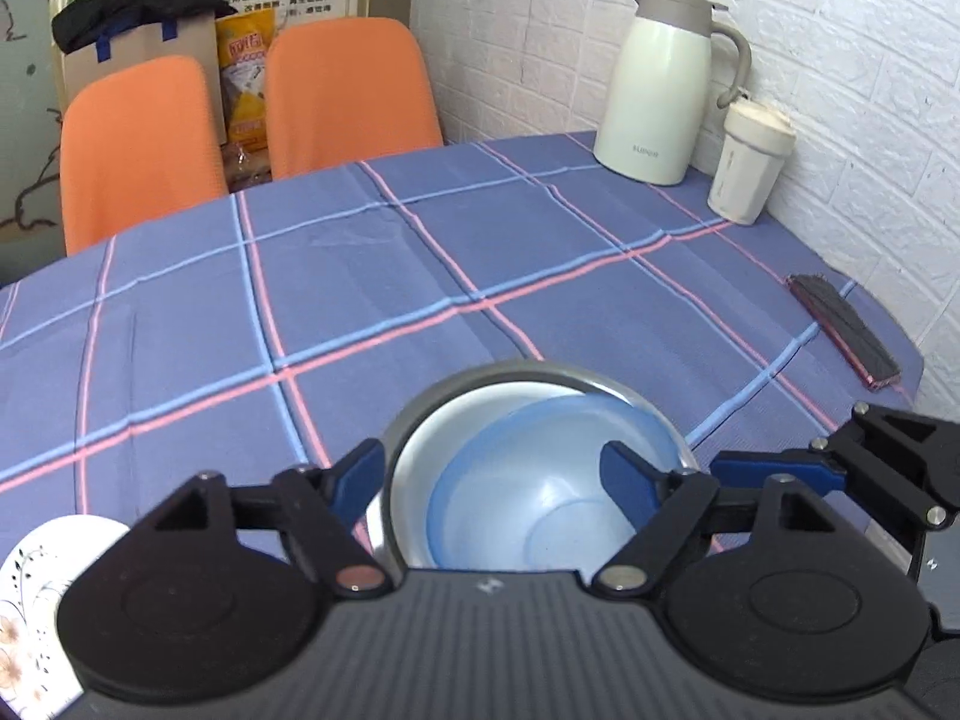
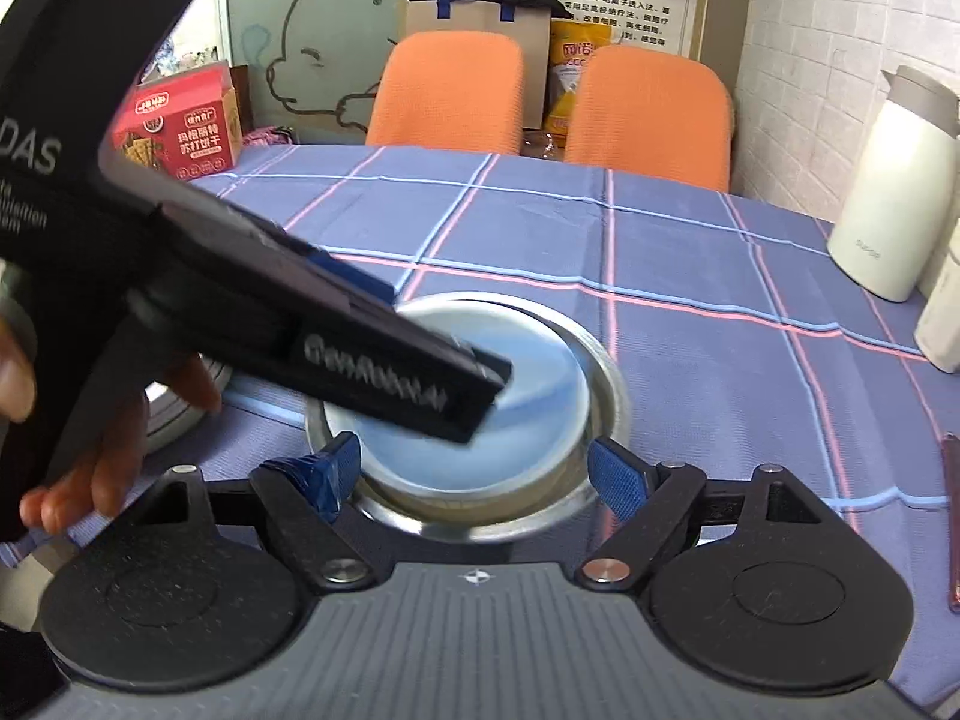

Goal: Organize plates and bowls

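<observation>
Released and spread wide, the left gripper (image 1: 495, 477) hangs over the near edge of the table (image 1: 420, 276), its blue pads either side of a blue bowl (image 1: 540, 498) that already sits nested inside a white bowl (image 1: 420, 468), itself inside a metal bowl (image 1: 630, 393); no pad presses on any of them. By my reckoning that stacking step is done, while a flowered plate (image 1: 36, 600) at the near left, cut off by the frame, is left to gather. How deep the blue bowl is seated I cannot make out, as the gripper body hides the near rims. From the right wrist view, the right gripper (image 2: 474, 471) stands parted around the near rim of the metal bowl (image 2: 600, 384), pads beside it but apparently not clamping. The left gripper (image 2: 480, 390) and the person's hand (image 2: 120, 420) cross in front, hiding most of the stack, and the blue bowl (image 2: 540, 384) is blurred. A pale rim at the left, behind the hand, may be another dish; I cannot tell.
</observation>
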`<state>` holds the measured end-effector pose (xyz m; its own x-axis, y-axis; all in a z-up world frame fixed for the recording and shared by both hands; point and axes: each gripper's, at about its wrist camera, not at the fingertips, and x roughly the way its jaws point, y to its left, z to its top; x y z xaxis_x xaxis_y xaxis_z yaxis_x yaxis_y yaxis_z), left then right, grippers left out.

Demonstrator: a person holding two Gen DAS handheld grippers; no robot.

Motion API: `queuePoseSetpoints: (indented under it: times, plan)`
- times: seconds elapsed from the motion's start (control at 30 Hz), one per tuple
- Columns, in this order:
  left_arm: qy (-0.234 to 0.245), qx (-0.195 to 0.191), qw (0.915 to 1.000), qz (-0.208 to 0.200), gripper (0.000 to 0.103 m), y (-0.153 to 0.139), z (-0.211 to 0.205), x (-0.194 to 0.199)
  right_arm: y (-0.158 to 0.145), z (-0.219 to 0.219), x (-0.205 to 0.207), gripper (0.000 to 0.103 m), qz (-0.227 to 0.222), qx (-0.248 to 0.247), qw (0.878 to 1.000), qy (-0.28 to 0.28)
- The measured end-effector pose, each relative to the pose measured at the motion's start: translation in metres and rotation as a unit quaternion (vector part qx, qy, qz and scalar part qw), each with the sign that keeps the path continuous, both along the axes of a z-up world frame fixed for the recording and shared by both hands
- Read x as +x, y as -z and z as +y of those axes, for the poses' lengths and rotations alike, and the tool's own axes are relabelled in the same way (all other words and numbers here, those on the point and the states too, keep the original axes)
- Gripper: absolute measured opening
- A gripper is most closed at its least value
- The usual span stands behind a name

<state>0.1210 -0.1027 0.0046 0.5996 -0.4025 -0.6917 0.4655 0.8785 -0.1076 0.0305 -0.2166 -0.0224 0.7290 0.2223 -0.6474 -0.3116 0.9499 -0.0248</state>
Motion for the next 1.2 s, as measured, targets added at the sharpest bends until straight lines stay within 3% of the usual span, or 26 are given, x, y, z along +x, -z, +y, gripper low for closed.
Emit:
queuePoseSetpoints:
  times: [0.37,0.53,0.97,1.2]
  plan:
    - [-0.03,-0.021,0.9993,-0.004,0.088,-0.01,0.023,-0.001,-0.011,-0.032,-0.015,0.07,-0.032,0.058,0.996,0.052]
    - [-0.031,-0.014,0.9994,-0.007,0.089,-0.009,0.027,-0.004,-0.008,-0.038,-0.002,0.071,-0.018,0.083,0.994,0.066]
    - [-0.026,0.002,0.9996,0.008,0.091,0.001,0.021,0.008,-0.005,-0.039,0.013,0.071,-0.008,0.083,0.994,0.068]
    - [-0.021,0.016,0.9986,0.047,0.091,0.017,0.014,0.031,0.009,-0.038,0.027,0.071,-0.002,0.08,0.993,0.087]
